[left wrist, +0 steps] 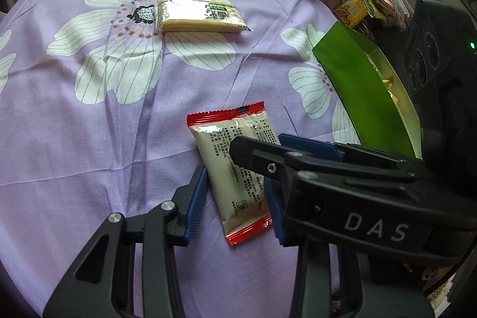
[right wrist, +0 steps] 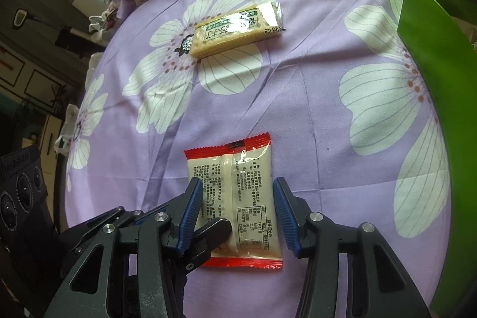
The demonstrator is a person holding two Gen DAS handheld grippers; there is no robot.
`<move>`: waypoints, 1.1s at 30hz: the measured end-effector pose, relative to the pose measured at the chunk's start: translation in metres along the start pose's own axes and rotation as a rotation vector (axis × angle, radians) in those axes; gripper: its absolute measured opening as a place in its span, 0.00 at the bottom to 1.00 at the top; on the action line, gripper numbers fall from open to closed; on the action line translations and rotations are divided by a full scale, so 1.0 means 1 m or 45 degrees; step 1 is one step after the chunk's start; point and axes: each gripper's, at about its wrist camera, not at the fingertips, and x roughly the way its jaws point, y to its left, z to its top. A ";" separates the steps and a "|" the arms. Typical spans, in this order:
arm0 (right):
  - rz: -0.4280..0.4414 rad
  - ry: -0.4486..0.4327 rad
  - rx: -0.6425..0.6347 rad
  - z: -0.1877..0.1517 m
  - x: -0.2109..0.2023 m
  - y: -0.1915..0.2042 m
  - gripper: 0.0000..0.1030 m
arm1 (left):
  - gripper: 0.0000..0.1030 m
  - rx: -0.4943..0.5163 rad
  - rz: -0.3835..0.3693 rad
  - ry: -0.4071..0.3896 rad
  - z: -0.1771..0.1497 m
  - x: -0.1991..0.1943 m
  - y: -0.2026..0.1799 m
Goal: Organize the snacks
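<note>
**Between both sets of blue pads: one red-edged snack packet**

On the purple flowered cloth (right wrist: 313, 97), the red-edged snack packet (right wrist: 235, 198) serves as the landmark. The right gripper (right wrist: 237, 213) straddles its near half, one blue pad on each long side. The right-hand pad stands just beside the packet's edge with a thin strip of cloth showing between; the left-hand pad overlaps the other edge in the view, so I cannot tell whether it is touching or only in front. The jaws are partly closed, little wider than the packet, and the packet lies flat, unlifted.

The left gripper (left wrist: 235, 198) comes at the same packet (left wrist: 235, 169) from the other side. Its own pads also flank the near end with narrow gaps of cloth showing, so it brackets the packet without clearly pinching it. In the right wrist view its black fingertip lies over the packet's near left corner.

The packet's long axis runs away from both grippers, along the line their fingers point, so either one closes across the short width. Both are equally near; by my judgement only one needs to finish the pinch.

Beyond the packet's far end lies the clear-wrapped cracker pack (right wrist: 235, 29), well apart. To the packet's right stands the open green box (left wrist: 366, 91), the likely destination.
</note>
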 end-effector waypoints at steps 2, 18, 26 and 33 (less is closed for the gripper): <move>0.005 -0.012 -0.002 0.000 -0.006 -0.001 0.50 | 0.36 0.015 -0.004 -0.041 0.001 -0.006 -0.007; -0.016 -0.527 0.072 0.004 -0.155 -0.056 0.50 | 0.37 0.305 -0.074 -0.404 0.042 -0.041 -0.145; -0.108 -0.646 0.215 -0.003 -0.192 -0.115 0.51 | 0.37 0.420 -0.137 -0.367 0.050 -0.011 -0.208; -0.173 -0.632 0.345 -0.008 -0.196 -0.161 0.51 | 0.36 0.444 -0.196 -0.242 0.051 0.024 -0.237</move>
